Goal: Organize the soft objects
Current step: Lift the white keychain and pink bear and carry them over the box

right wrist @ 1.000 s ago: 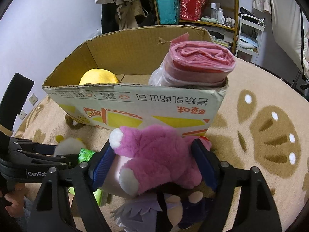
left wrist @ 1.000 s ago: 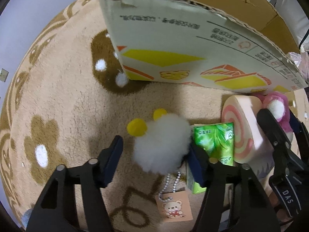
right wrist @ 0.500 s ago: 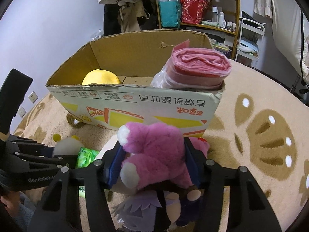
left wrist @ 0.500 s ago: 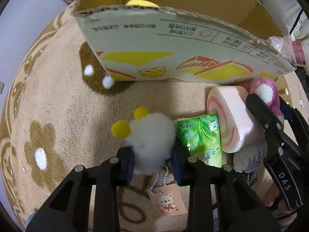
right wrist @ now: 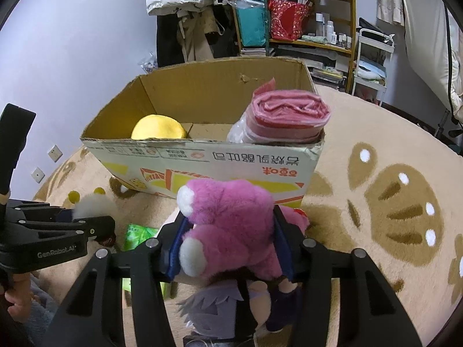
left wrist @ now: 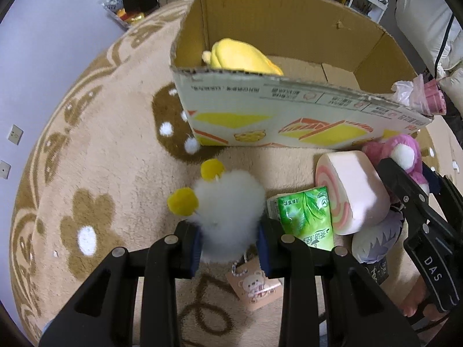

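My left gripper (left wrist: pixel 230 241) is shut on a white fluffy plush with yellow pom-poms (left wrist: pixel 228 211) and holds it above the beige rug, in front of the open cardboard box (left wrist: pixel 289 107). Its bear tag (left wrist: pixel 256 284) hangs below. My right gripper (right wrist: pixel 228 245) is shut on a pink plush bear (right wrist: pixel 231 225), lifted in front of the box (right wrist: pixel 202 156). The box holds a yellow plush (left wrist: pixel 243 57) and a pink roll in plastic (right wrist: pixel 286 118).
On the rug lie a pink swirl-roll cushion (left wrist: pixel 350 190), a green tissue pack (left wrist: pixel 306 217) and a grey-haired doll (right wrist: pixel 225 309). Shelves and hanging clothes (right wrist: pixel 185 14) stand behind the box. The rug (right wrist: pixel 390 202) extends to the right.
Both grippers closed from open onto their plush toys and lifted them; the box interior now shows from higher up.
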`<state>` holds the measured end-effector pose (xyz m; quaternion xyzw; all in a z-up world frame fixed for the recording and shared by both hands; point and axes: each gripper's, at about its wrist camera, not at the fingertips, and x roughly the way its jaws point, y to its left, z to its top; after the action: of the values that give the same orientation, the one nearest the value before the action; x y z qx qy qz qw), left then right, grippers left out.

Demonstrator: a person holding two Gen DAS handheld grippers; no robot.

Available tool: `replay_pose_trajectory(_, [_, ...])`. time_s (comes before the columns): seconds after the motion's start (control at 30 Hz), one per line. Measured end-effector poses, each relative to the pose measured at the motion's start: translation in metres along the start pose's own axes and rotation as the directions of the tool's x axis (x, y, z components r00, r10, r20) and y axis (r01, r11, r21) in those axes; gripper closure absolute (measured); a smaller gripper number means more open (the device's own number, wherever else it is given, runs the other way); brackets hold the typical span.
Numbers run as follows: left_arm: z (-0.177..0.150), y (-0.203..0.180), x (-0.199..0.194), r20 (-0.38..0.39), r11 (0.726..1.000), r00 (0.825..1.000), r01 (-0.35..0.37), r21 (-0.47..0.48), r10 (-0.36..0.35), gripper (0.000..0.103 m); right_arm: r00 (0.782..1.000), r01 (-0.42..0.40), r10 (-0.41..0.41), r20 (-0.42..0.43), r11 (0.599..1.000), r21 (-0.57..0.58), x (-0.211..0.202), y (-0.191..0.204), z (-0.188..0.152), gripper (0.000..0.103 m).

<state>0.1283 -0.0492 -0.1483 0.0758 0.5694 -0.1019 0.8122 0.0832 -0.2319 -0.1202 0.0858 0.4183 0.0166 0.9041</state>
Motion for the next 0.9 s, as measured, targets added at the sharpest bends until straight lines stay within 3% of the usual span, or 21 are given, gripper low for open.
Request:
replay_pose_trajectory(0.5, [-0.001, 0.011, -0.062, 0.171, 1.0, 0.985, -0.016, -0.012, 0.018, 0.073, 0.991, -0.088, 0.086, 0.104, 0.996, 0.01, -0.045, 0.008, 0.01, 0.048])
replay_pose_trajectory(0.9, [-0.003, 0.026, -0.098, 0.328, 0.999, 0.944, -0.006, -0.035, 0.017, 0.073, 0.967, -0.143, 0.137, 0.215, 0.99, 0.015, -0.085, 0.011, 0.018, 0.048])
